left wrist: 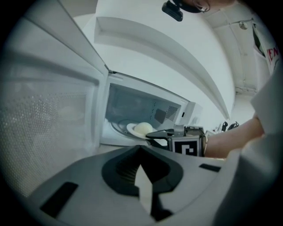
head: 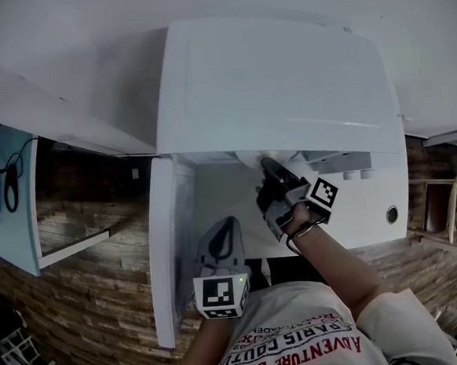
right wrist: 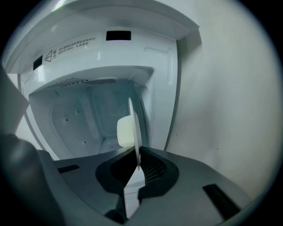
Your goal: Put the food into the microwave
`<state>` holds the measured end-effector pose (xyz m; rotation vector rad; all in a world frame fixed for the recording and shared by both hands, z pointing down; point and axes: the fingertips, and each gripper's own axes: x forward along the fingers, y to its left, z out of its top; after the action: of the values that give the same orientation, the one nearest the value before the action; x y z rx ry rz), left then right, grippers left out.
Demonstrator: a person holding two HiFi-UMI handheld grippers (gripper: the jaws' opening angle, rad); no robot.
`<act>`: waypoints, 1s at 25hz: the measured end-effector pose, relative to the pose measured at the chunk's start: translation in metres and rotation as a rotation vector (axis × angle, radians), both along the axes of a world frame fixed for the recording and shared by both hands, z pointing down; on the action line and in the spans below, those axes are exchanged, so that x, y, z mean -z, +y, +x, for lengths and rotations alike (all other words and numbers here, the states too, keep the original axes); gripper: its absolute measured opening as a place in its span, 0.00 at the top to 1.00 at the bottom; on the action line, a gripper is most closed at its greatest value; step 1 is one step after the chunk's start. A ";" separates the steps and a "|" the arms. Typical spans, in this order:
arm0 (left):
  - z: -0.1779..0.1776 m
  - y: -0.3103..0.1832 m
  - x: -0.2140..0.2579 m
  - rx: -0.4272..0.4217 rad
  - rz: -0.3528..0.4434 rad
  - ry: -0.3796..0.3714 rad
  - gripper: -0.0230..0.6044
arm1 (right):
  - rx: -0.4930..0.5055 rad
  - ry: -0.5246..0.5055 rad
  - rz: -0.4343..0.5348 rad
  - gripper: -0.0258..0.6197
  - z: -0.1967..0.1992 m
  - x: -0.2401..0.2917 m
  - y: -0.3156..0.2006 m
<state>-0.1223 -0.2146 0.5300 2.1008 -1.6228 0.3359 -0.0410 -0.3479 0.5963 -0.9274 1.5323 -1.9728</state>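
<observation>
The white microwave (head: 275,79) stands with its door (head: 170,245) swung open to the left. My right gripper (head: 271,178) reaches into the cavity (right wrist: 88,114). It is shut on the rim of a white plate (right wrist: 132,128), which shows edge-on in the right gripper view. A pale round piece of food (right wrist: 125,131) lies on the plate. In the left gripper view the plate (left wrist: 132,131) with the food (left wrist: 143,128) sits at the cavity's mouth, the right gripper (left wrist: 152,137) behind it. My left gripper (head: 223,237) hangs lower, in front of the open door, shut and empty.
A white wall (right wrist: 230,110) runs close along the microwave's right side. A white ledge (left wrist: 177,53) juts out above the microwave. A light blue panel (head: 6,203) and wood planking (head: 89,307) lie to the left and below.
</observation>
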 end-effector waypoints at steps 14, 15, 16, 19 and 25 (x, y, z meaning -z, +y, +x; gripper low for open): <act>0.024 -0.007 -0.001 -0.093 0.004 -0.002 0.96 | 0.064 0.056 0.042 0.79 -0.004 0.010 -0.003; 0.024 -0.008 -0.001 -0.092 0.005 -0.002 0.96 | 0.081 0.074 0.056 0.75 -0.005 0.013 -0.003; 0.024 -0.009 0.000 -0.092 0.006 -0.002 0.96 | 0.093 0.084 0.065 0.72 -0.005 0.016 -0.004; 0.026 -0.013 0.005 -0.100 0.015 -0.004 0.96 | 0.112 0.097 0.076 0.66 -0.005 0.021 -0.005; 0.030 -0.018 0.013 -0.120 0.023 -0.007 0.96 | 0.210 0.182 0.117 0.59 -0.010 0.022 0.005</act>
<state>-0.0922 -0.2323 0.5174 2.2221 -1.5143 0.3651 -0.0510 -0.3433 0.5743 -0.9521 1.8948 -1.9581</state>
